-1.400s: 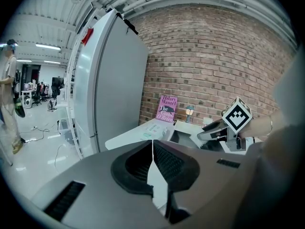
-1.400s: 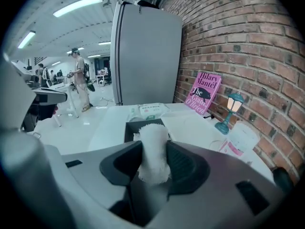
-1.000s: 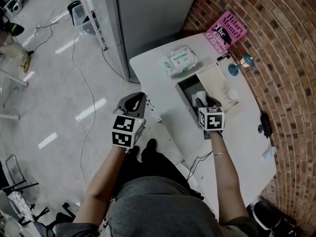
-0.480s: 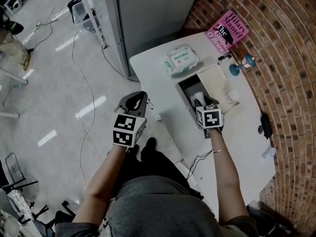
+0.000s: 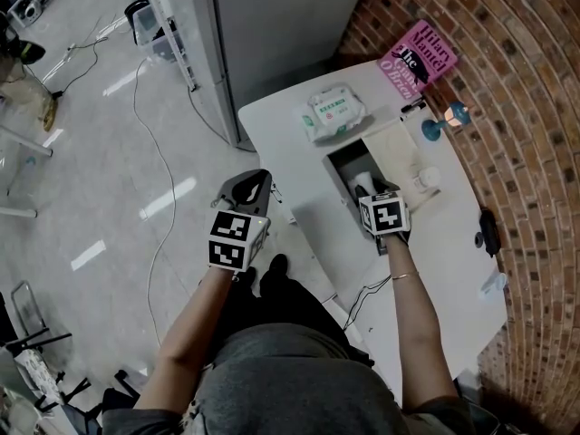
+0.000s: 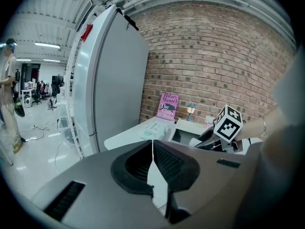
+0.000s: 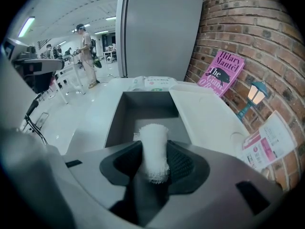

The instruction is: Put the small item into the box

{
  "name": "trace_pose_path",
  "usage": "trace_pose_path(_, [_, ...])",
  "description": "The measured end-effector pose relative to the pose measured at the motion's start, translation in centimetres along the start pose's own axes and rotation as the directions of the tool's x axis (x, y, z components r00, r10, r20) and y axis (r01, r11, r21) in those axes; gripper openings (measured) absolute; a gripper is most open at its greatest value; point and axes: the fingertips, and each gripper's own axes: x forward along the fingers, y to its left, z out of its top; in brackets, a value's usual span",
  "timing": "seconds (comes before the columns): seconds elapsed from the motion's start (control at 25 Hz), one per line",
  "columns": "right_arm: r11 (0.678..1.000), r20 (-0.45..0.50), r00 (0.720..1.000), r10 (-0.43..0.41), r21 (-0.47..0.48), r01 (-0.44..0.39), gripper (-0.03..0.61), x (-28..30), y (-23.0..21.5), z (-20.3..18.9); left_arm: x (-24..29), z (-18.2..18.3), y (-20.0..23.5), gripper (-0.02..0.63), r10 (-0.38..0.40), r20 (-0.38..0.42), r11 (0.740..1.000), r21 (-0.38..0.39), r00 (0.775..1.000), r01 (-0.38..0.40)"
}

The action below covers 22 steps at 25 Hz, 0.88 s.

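Observation:
My right gripper (image 7: 153, 162) is shut on a small white gauze roll (image 7: 153, 149), which stands upright between the pads. It hangs over the near end of an open grey box (image 7: 143, 111) on the white table. In the head view the same roll (image 5: 362, 181) pokes out ahead of the right gripper (image 5: 366, 188), above the box (image 5: 343, 161). The box's white lid (image 5: 396, 146) lies folded open to the right. My left gripper (image 5: 246, 187) is shut and empty, held off the table's left edge over the floor; its jaws (image 6: 152, 163) point toward the table.
A pack of wet wipes (image 5: 333, 111) lies behind the box. A pink book (image 5: 415, 59) leans on the brick wall, with a small blue lamp (image 5: 446, 116) and a leaflet (image 7: 269, 140) beside it. A grey cabinet (image 5: 272, 25) stands at the table's far left. People stand far off (image 7: 86, 51).
The right gripper has drifted very slightly left over the box, still holding the roll. The left gripper has hardly moved.

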Motion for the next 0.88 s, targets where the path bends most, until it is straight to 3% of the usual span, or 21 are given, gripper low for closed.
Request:
trace_pose_path(0.52, [0.999,-0.019,0.999,0.036,0.016,-0.035,0.176,0.43,0.42,-0.4,0.09,-0.03,-0.06,0.026,0.004,0.002,1.0,0.002,1.0,-0.004])
trace_pose_path(0.88, [0.999,0.014,1.0,-0.001,-0.033,0.001,0.181,-0.27,0.45,0.21,-0.06,-0.18,-0.35,0.026,-0.007,0.0,1.0,0.015,1.0,0.007])
